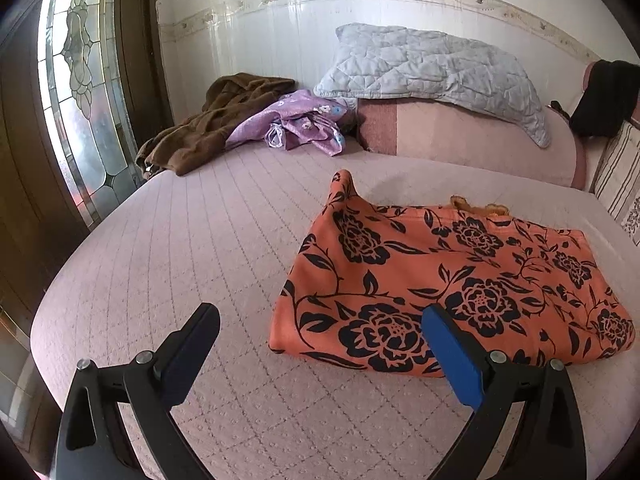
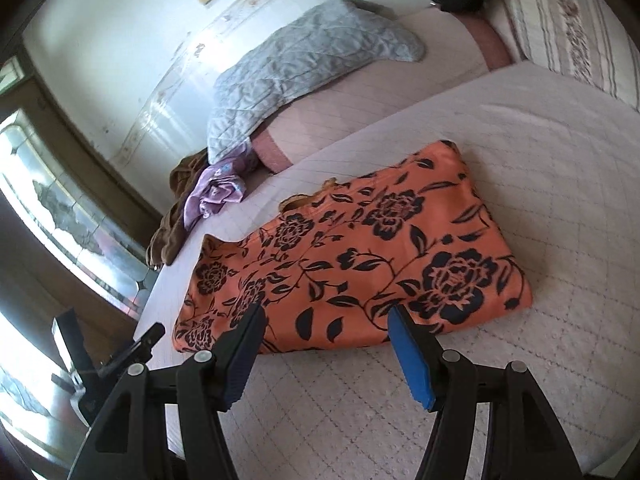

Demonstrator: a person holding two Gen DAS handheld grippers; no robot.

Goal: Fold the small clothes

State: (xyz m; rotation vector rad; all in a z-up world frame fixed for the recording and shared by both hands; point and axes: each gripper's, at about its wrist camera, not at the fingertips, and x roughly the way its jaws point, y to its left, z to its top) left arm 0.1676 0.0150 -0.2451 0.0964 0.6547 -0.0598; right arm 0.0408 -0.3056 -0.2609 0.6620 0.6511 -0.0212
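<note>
- L gripper: jaws wide apart, nothing btwn them, pointing down at bed. Blue pad overlaps near edge of garment in view; contact can't be told.
- R gripper: jaws apart, released, nothing grasped. Both fingertips sit over near edge of garment in right wrist view; no pinch seen.
- Orange garment w/ black flower print: lies folded, roughly rectangular, flat on bedspread, near front of bed. One corner at far left sticks up in a peak. Yellow-brown trim shows at far edge.
- Pink quilted bedspread: covers bed, bare around garment.
- Further back, near wall: purple printed cloth crumpled, touching brown cloth on its left.
- Grey quilted pillow atop pink bolster, against tiled wall.
- Leaded-glass door at left.
</note>
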